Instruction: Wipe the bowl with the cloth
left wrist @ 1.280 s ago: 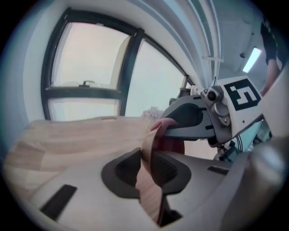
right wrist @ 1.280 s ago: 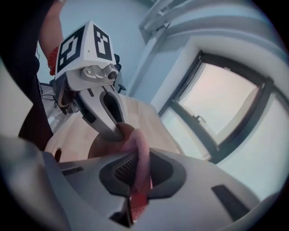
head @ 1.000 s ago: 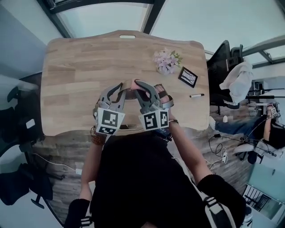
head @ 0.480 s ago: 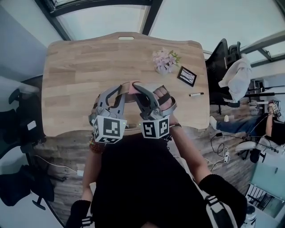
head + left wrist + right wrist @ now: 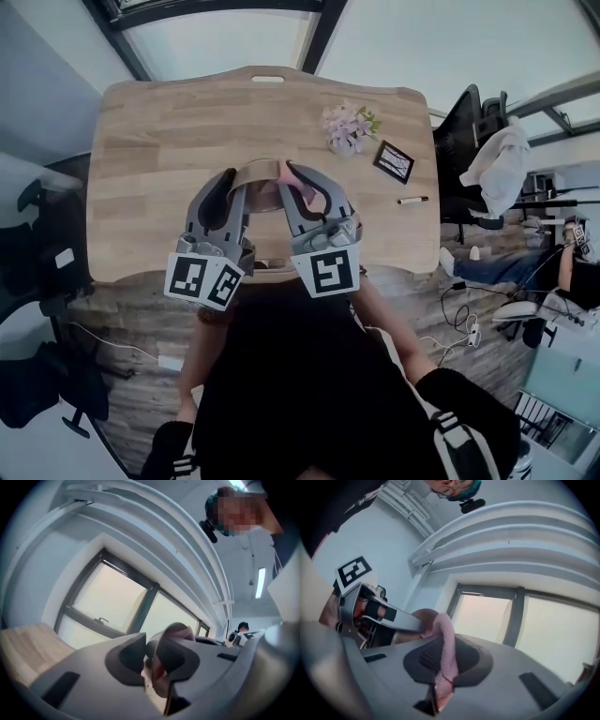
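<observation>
The left gripper (image 5: pixel 151 656) grips the bowl (image 5: pixel 179 628) by its thin rim, jaws just eased wider. The bowl looks stiff and probably slick. The right gripper (image 5: pixel 440 667) pinches the limp, light cloth (image 5: pixel 444 641).

Pale daylight is pouring in through the big windows (image 5: pixel 117 602) on the far side, washing them out to a flat glow. The wooden table (image 5: pixel 159 141) is lying evenly lit, with shadows barely showing. The wide lenses are bending straight lines near the edges, and black corners are ringing both gripper views. The cloth (image 5: pixel 445 648) is showing fairly sharp, while the bowl (image 5: pixel 180 631) is blurring close to the lens.
</observation>
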Demonstrator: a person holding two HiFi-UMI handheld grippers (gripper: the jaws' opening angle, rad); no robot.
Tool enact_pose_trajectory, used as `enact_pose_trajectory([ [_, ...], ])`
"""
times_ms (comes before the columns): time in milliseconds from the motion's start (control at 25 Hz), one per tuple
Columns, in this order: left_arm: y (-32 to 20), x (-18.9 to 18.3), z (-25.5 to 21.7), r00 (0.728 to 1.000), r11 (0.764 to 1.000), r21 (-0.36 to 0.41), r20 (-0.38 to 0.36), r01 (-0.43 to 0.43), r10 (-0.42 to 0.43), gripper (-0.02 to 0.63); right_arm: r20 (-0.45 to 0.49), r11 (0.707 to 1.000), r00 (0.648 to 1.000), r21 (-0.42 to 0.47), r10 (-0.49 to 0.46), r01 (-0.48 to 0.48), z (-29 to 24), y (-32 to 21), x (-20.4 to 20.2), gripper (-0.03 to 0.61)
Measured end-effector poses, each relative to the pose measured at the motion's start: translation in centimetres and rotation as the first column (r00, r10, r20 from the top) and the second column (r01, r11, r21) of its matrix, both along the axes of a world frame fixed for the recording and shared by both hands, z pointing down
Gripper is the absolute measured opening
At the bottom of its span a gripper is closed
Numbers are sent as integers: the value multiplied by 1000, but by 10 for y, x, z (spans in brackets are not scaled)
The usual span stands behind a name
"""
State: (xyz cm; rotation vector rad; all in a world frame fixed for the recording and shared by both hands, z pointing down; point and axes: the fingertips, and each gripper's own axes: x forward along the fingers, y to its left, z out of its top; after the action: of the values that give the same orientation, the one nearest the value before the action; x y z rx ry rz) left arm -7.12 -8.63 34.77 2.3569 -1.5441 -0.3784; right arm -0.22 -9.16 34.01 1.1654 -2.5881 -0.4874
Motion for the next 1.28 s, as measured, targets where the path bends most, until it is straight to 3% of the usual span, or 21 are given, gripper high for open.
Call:
enact_pose_trajectory([
  [80,-2,4,10,999,998,-28,-7,-52,52,72,-37,1000,999,-17,-15,15,5,-2,2,21],
  [160,-2,13,26,981,988,-79,129,-132,142,77,-203,997,978,55,-40,52,14,-4,2,20],
  [240,1,20,38,914,980,-112,356,-162,192,86,-402,978,912,147,-78,149,21,0,-5,20],
  [320,3,26,39,809,985,-92,563,-144,171,84,-543,950,831,181,-119,255,27,8,-16,20],
  [360,3,27,37,764,989,-77,628,-126,146,46,-566,942,814,186,-129,278,28,10,-20,20],
  [400,2,27,34,742,992,-65,659,-111,126,32,-558,943,820,187,-129,276,27,11,-22,20],
  [440,0,28,29,749,993,-52,653,-103,112,28,-528,948,840,187,-123,257,24,9,-22,20],
  [600,-5,19,4,891,998,26,453,-56,38,41,-354,972,932,178,-83,154,5,2,-20,20],
  [680,-4,10,-4,945,998,51,326,-23,6,54,-263,980,962,156,-75,120,-3,0,-20,20],
  [800,-2,0,-11,990,997,76,138,12,-23,60,-152,990,987,122,-56,75,-12,-2,-20,25],
  [920,-2,-4,-9,999,997,74,-28,24,-22,71,-98,993,995,115,-24,35,-16,-2,-18,31],
  [1000,-3,0,-4,1000,998,60,-14,-1,2,77,-109,995,994,98,-15,26,-9,-3,-14,31],
  [1080,-6,11,5,990,995,33,105,-98,94,84,-151,997,988,64,-32,42,4,-7,-6,23],
  [1200,-10,25,22,929,969,-55,275,-243,248,87,-189,998,980,17,-62,66,13,-15,4,21],
  [1280,-14,28,33,907,959,-114,312,-261,284,77,-225,997,973,37,-58,68,13,-18,6,22],
])
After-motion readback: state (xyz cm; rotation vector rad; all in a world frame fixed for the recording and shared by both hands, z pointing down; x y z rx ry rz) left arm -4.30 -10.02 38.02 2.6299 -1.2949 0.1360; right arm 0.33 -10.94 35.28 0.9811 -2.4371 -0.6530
